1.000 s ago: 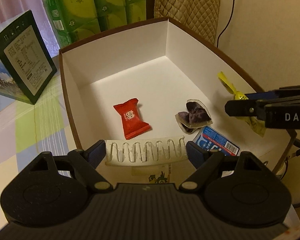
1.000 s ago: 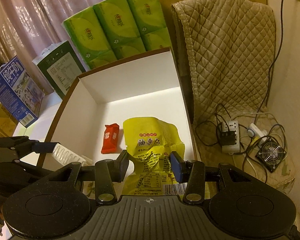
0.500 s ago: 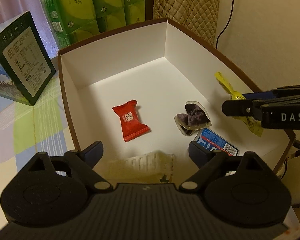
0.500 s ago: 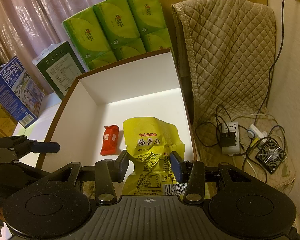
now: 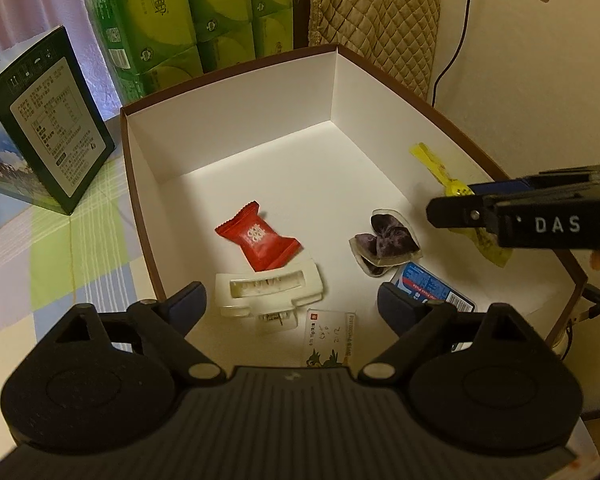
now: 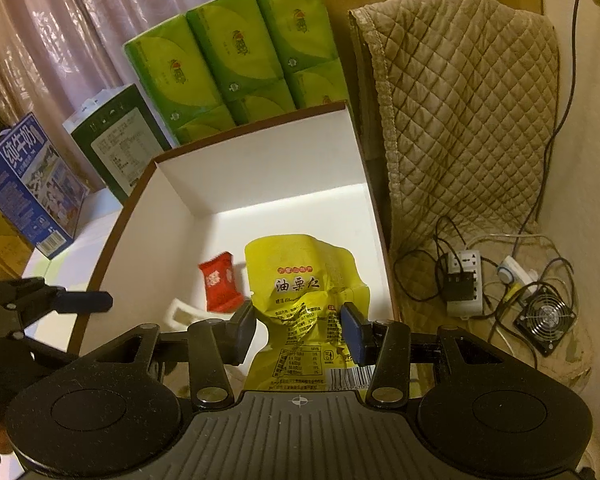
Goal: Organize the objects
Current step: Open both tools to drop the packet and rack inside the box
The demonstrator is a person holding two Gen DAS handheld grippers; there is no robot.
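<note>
White plastic hair clip (image 5: 269,289): inside brown-rimmed white cardboard box (image 5: 236,136), just ahead of released left hand-held gripper (image 5: 292,304). Crinkled yellow foil snack pouch (image 6: 306,312): clenched by right hand-held gripper (image 6: 300,326) above box, likely for depositing.

yellow packet (image 6: 300,304) base hidden (hand-held gripper)

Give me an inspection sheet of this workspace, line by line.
Surface: checked tablecloth.
Job's things: white box holds red candy, white hair clip, dark snack pack, blue pack, card.
Clutter: tissue packs, green carton, blue milk carton.
Grippers: left gripper open, empty; right gripper shut on yellow snack bag.
Cables: power strip, tangled cords, fan.
Surroundings: quilted cover, curtain.
</note>
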